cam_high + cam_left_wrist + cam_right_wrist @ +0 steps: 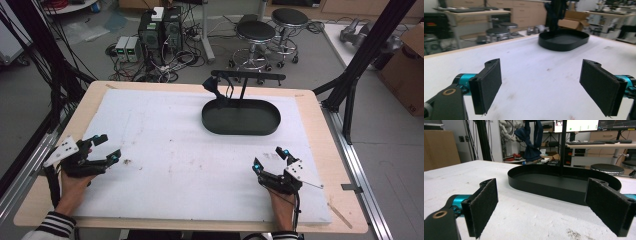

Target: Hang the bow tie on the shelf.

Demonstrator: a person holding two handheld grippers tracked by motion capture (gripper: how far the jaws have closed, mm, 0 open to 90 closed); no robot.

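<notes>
At the left edge of the white foam-covered table (165, 150), the left gripper (111, 150) is held low over the surface, its jaws spread wide with nothing between them; in the left gripper view the two black padded fingers (487, 85) stand well apart over bare white surface. Toward the middle and far side of the table stands a black oval metal tray (241, 117), its long axis running across the table from left to right, with a thin black T-shaped stand (247, 77) rising from it. From the stand's left end a dark blue cloth item (214, 89) hangs down toward the tray; what kind of item it is cannot be told. At the right, the right gripper (272, 159) rests near the front edge, likewise released and empty. The tray lies ahead of both grippers; it is judged that the right gripper is the nearer, the tray being forward and slightly left of it, while the left gripper is well apart.
</notes>
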